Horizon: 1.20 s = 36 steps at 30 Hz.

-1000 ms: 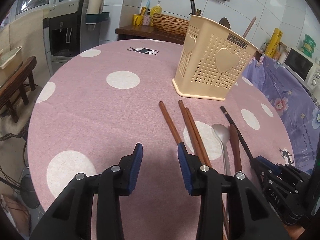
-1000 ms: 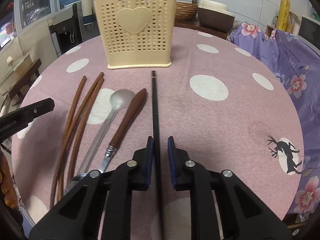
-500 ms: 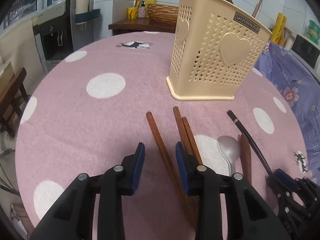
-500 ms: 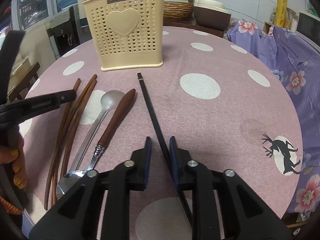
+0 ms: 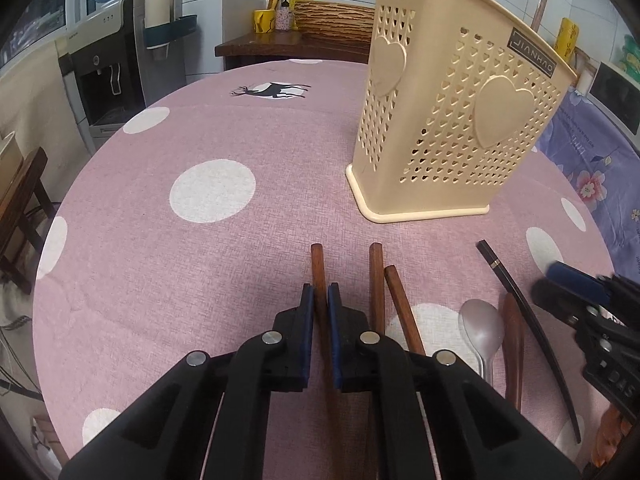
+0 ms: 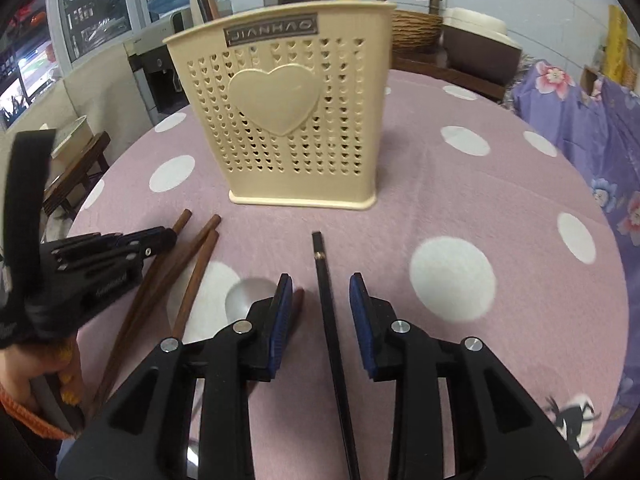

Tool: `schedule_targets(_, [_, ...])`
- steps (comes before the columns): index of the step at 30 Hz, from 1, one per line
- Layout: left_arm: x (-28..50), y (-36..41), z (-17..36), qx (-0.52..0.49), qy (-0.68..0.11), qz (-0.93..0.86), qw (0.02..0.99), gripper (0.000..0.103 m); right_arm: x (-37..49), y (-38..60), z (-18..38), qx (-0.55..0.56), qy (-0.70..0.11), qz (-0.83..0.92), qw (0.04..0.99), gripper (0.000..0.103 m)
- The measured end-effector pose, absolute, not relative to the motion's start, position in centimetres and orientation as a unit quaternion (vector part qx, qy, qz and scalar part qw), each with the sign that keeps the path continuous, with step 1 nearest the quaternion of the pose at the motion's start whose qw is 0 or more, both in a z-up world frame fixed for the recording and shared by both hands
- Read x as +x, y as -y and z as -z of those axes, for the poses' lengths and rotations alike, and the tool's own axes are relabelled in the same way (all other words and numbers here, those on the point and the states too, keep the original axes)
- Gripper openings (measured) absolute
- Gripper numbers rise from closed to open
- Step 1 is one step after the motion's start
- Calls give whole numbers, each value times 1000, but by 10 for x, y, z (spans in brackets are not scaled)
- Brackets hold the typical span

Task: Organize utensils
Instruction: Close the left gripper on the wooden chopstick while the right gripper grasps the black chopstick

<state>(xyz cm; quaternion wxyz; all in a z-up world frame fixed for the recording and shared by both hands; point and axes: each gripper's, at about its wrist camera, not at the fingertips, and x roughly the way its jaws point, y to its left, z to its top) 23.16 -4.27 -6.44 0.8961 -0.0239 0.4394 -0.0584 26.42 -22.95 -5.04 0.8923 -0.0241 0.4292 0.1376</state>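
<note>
Underfoot, so to speak: round table (image 5: 168, 248) under a pink cloth with white dots and black deer prints. Beyond it, a water dispenser (image 5: 116, 76) against the tiled wall, a dark side counter carrying a woven basket (image 5: 332, 20), and purple floral fabric (image 6: 580, 128) at the right edge.

Cream perforated utensil holder (image 6: 280, 120), heart on each face, stands upright near the table's far side; a few handles poke above its rim.

Left gripper (image 5: 319, 300): jaws closing, blue pads pinched onto the leftmost brown chopstick (image 5: 317, 264), whose end juts out past the fingertips. Two more brown chopsticks (image 5: 384, 292) lie just beside it, side by side.

Right gripper (image 6: 319, 294): jaws opening, pads clear of the black chopstick (image 6: 322, 276), which lies on the cloth between them, pointing toward the holder.

Metal spoon (image 5: 480, 332) and a brown-handled utensil (image 5: 512, 332) lie between the brown chopsticks and the black one.

Hard to read: the spoon's handle and the brown-handled piece run under the gripper bodies, so the latter's type stays unclear. Chopstick near ends are cut off by the frame. Holder contents are mostly hidden by its walls. A hand (image 6: 60, 376) shows only partly at the right view's lower left.
</note>
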Motion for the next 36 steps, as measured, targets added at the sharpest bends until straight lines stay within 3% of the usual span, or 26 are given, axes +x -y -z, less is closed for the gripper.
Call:
schedule_targets(9, [231, 44, 64, -23, -441, 58, 895, 8, 290, 212, 70, -62, -456, -133, 878, 30])
schedule_targets(18, [233, 43, 63, -29, -443, 57, 894, 8, 288, 211, 71, -75, -448, -162, 876, 21])
schedule_targets(22, [233, 44, 63, -27, -441, 54, 895, 8, 284, 208, 71, -84, -442, -173, 876, 10])
schedule_targets(36, [233, 44, 63, -31, -435, 47, 898, 8, 279, 212, 68, -73, -421, -163, 889, 8])
